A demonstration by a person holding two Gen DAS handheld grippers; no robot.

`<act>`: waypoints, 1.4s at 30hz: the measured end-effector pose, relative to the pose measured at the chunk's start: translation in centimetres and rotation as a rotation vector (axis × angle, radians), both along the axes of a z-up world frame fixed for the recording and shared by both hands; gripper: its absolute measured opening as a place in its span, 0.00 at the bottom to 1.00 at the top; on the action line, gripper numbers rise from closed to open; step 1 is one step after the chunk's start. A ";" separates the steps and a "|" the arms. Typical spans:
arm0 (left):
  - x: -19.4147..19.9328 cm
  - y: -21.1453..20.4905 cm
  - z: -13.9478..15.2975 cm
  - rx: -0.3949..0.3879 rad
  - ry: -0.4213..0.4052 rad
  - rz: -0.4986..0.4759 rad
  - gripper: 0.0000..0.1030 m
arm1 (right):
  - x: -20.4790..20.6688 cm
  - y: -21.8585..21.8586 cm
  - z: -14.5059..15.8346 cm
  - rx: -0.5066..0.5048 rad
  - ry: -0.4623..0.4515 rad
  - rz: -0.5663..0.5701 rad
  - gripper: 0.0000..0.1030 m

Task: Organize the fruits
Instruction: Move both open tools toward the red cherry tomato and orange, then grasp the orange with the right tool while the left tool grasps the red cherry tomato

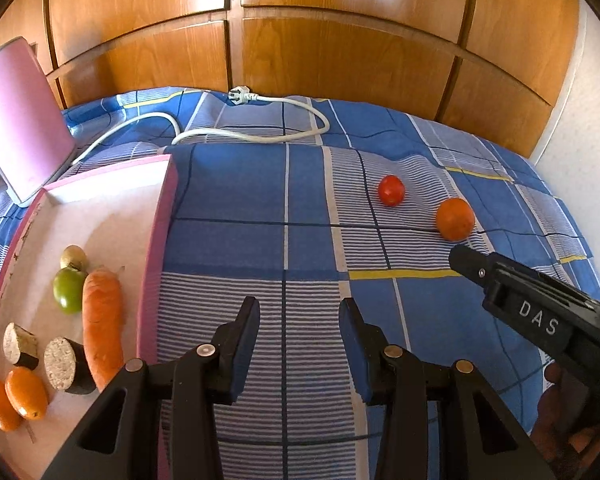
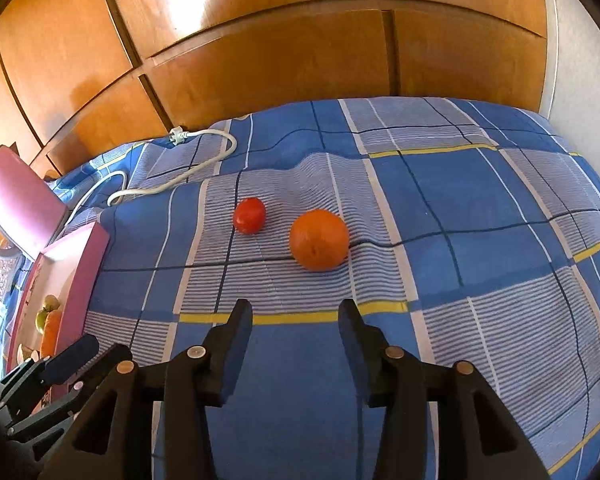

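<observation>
**Two grippers above a checked bedspread, fruit partly sorted**

The blue checked bedspread (image 1: 236, 200) filled both views. Only the left wrist view showed inside the pink-rimmed white box (image 1: 158, 240): one long orange carrot (image 1: 102, 320), two cut dark-skinned pieces (image 1: 66, 364), two small oval oranges (image 1: 26, 398), one green fruit (image 1: 68, 290), one yellowish fruit (image 1: 74, 257). One round orange (image 2: 319, 239) and one red tomato (image 2: 249, 215) lay loose, near each other. Left gripper (image 1: 299, 312) and right gripper (image 2: 295, 314) pointed downward, jaws apart, empty.
</observation>
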State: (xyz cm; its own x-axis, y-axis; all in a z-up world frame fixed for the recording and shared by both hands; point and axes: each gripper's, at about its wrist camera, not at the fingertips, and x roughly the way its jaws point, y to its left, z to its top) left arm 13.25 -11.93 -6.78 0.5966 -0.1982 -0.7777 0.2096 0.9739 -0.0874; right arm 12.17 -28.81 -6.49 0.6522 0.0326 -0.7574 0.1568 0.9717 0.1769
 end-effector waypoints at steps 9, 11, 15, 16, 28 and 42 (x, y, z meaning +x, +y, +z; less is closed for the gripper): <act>1.2 0.0 -0.3 -0.010 0.018 0.012 0.40 | 2.8 -0.6 -0.4 -0.040 0.006 -0.007 0.45; 1.5 -0.1 -0.4 -0.014 0.021 0.013 0.40 | 3.3 -0.6 -0.6 -0.048 0.011 -0.009 0.45; 2.1 -0.2 -0.6 -0.021 0.031 0.017 0.40 | 4.2 -0.6 -1.0 -0.089 0.008 -0.021 0.45; 2.2 -0.3 -0.6 -0.022 0.034 0.017 0.40 | 4.4 -0.6 -1.1 -0.099 0.007 -0.021 0.45; 4.0 -1.6 -0.3 -0.064 0.039 -0.003 0.40 | 4.8 -1.3 -1.5 -0.073 -0.016 0.006 0.38; 7.7 -4.7 0.2 -0.083 0.020 -0.038 0.40 | 5.1 -0.9 -1.3 -0.123 -0.016 0.021 0.38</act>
